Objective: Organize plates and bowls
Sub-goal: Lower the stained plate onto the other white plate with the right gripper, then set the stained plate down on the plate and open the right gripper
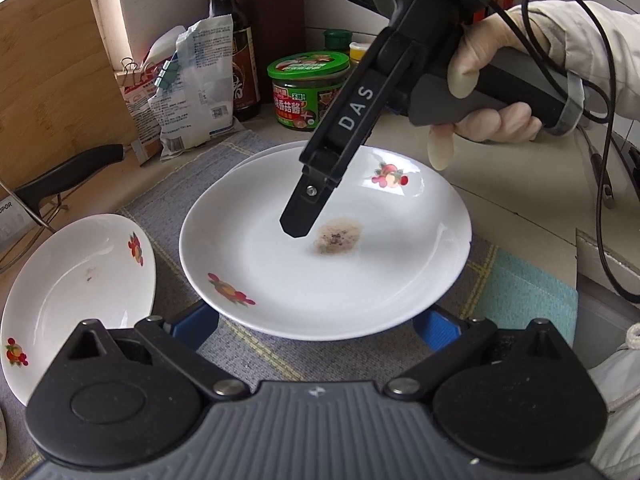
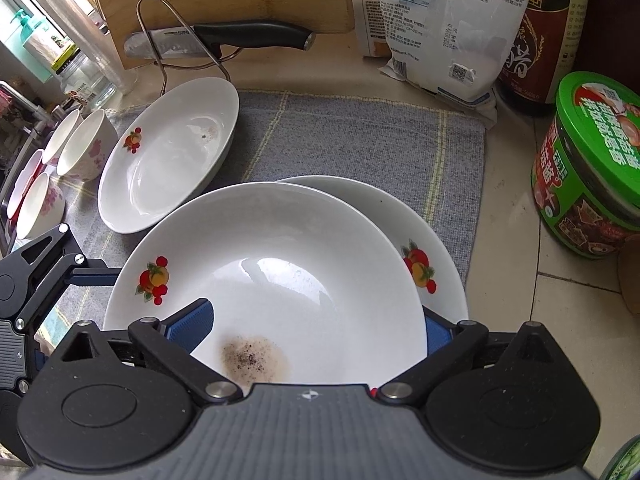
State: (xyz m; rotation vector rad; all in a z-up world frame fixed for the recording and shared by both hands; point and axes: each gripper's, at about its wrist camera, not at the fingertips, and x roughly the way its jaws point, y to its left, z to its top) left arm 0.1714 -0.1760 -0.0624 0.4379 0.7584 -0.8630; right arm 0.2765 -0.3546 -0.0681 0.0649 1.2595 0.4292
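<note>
Grey cloth (image 2: 340, 136) covers the counter we work on. At far left sit small flowered bowls (image 2: 82, 152), then a lone plate (image 2: 160, 168). We hold the left gripper (image 1: 316, 330) wide around the stained top plate (image 2: 280, 264), stacked on another plate (image 2: 432, 232). Our right gripper (image 2: 320, 328) pinches the top plate's rim. A green jar (image 2: 588, 184) stands rightmost.
</note>
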